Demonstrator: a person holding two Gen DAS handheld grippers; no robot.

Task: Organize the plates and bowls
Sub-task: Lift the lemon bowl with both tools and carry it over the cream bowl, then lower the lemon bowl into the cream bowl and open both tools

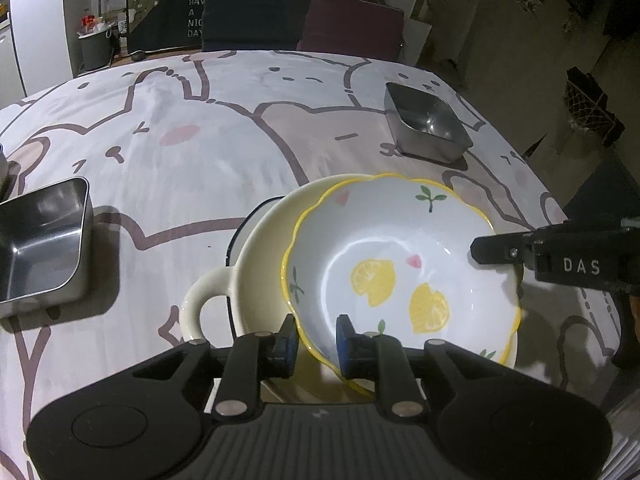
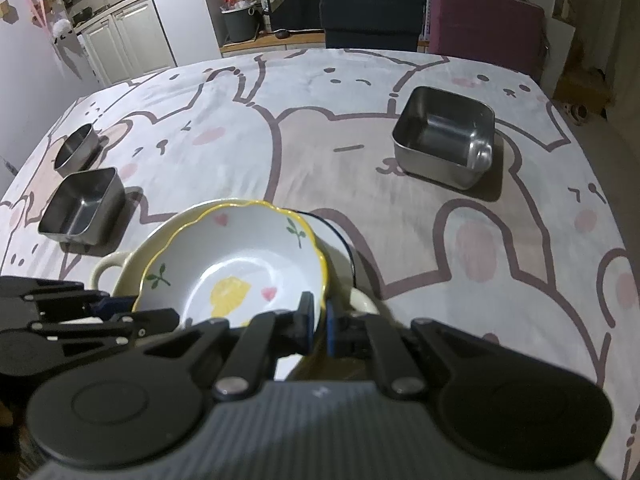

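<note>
Pink-and-white bear-print tablecloth (image 2: 360, 152) covers the table; two chairs (image 2: 372, 8) stand behind.

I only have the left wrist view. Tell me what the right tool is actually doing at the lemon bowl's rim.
Observer: The right tool is shut on the near rim of the lemon bowl, one pad inside and one outside.
Operator: Report what's next to that grip.
Observer: A second handle of the cream dish lies just beside the outer pad.
Operator: Check the table's far left.
Observer: A round steel cup stands just behind the square steel tin.
</note>
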